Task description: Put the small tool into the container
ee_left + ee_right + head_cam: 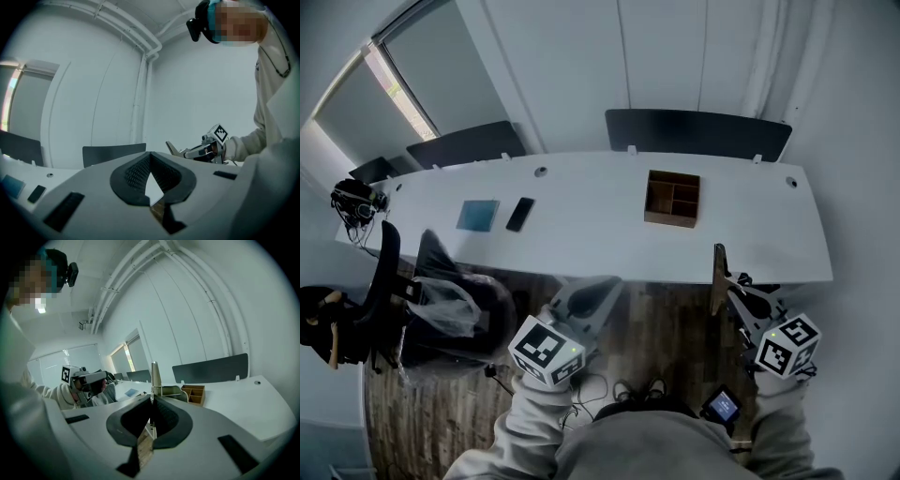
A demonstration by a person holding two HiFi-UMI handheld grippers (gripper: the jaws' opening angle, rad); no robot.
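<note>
My two pale sleeves [534, 422] sit lowest in the head view, each ending in a cube with a black-and-white square marker, the only printed pattern I can make out. My left gripper [609, 283] has its jaws together with nothing between them. It hangs over the wooden floor [666, 328], nearer to me than the container and to its left. My right gripper [731, 284] is clamped on the small tool [719, 265], a thin, flat, tan strip that stands upright out of the jaws and narrows a little at its top end. The tool is also on my side of the container and slightly to its right, level with the near edge of the white table [769, 234], well apart from the box.

The container [672, 198] is an open brown wooden box split into compartments, resting on the table. Well to its left lie a black phone [520, 213] and then a blue-grey flat pad [477, 215]. Beyond the container a dark chair back [698, 133] stands against the white wall.
</note>
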